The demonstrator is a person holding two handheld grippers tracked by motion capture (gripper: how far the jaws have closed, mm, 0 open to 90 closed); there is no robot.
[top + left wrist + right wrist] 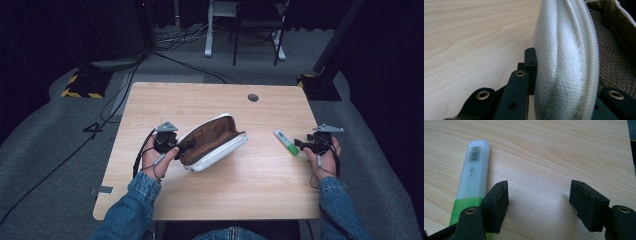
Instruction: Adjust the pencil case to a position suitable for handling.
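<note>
A white fabric pouch point(212, 144) lies unzipped near the middle of the light wooden table point(215, 195), its brown lining facing up and away from the person. Its long axis runs on a diagonal in the high view, from the lower left end by the left hand up toward the far right, where the open mouth ends near the table's centre. The left gripper point(176, 148), held in the person's left hand point(152, 159), is clamped on the near left end of the pouch: in the left gripper view the white woven wall point(564, 62) stands upright between the 2 black jaws, 1 jaw pad pressed flat against its outer face on the left and the other jaw low at the right against the brown mesh lining point(614, 65). Well apart to the right lies a marker point(286, 142) with a pale translucent body and a green end; its long axis also runs on a diagonal, the pale end pointing to the far left and the green end toward the right hand point(325, 159). The right gripper point(300, 144) sits just at that green end with its jaws spread wide. In the right gripper view the marker point(472, 180) lies outside the gap, just beside the left jaw, with bare table between the 2 pads and a barcode label near its far pale tip. Both forearms wear blue denim sleeves point(131, 210).
</note>
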